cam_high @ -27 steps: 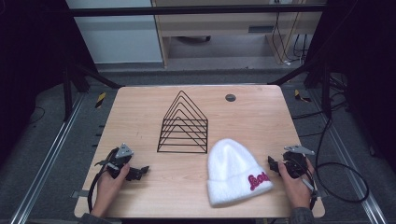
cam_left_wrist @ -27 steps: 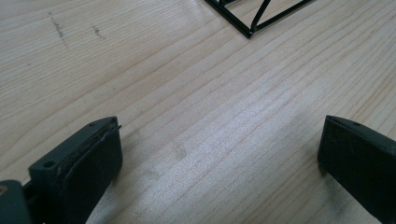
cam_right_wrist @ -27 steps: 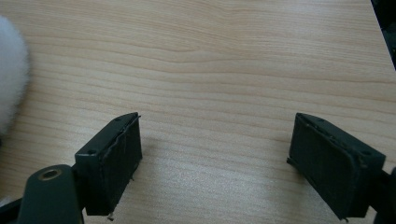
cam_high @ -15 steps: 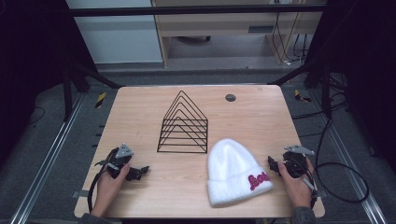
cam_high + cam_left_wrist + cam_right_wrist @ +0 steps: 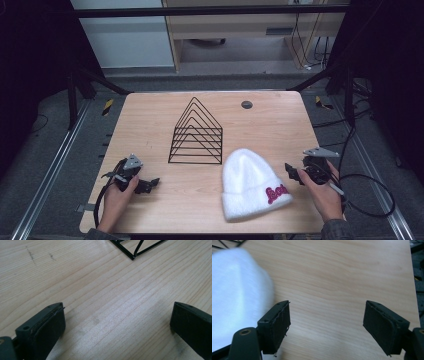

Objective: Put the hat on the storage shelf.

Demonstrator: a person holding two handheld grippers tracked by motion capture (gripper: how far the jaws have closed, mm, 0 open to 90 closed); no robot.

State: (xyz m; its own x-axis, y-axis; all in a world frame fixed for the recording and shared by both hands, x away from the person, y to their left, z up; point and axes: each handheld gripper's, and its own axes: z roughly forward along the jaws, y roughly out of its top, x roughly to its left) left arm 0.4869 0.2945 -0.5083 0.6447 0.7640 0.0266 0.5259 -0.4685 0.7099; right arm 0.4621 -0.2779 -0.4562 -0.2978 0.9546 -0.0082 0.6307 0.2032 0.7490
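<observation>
Hat: where it lies on the front right part of the bench, the white knitted hat [image 5: 252, 182] rests flat with its rounded crown toward the wire rack and its folded cuff toward the person; red lettering shows on the cuff. In the right gripper view the hat [image 5: 237, 295] is a blurred white mass just left of the left jaw.

Right gripper: the right gripper [image 5: 292, 172] sits just beside the hat's cuff edge, near the right rim of the bench, pointing at the hat — whether it touches the fabric I cannot tell. Its jaws stand wide apart with bare wood between them, gripping nothing [image 5: 327, 327].

Right hand: the person's right hand [image 5: 322, 192] holds that gripper from behind, a black cable trailing off over the bench edge.

Left gripper: the left gripper [image 5: 150, 184] is low over the front left of the bench, well apart from the hat. Its jaws are spread wide over bare wood and hold nothing [image 5: 117, 327].

Left hand: the left hand [image 5: 117, 197] comes in from the front edge and clasps that gripper.

Wire rack: a black wire rack [image 5: 196, 132] with a peaked top stands upright at mid-bench, just behind the hat's crown; one corner of it [image 5: 136, 248] shows in the left gripper view.

Bench: light wooden bench [image 5: 150, 125] — a small dark round disc [image 5: 246, 104] lies near its far edge.
</observation>
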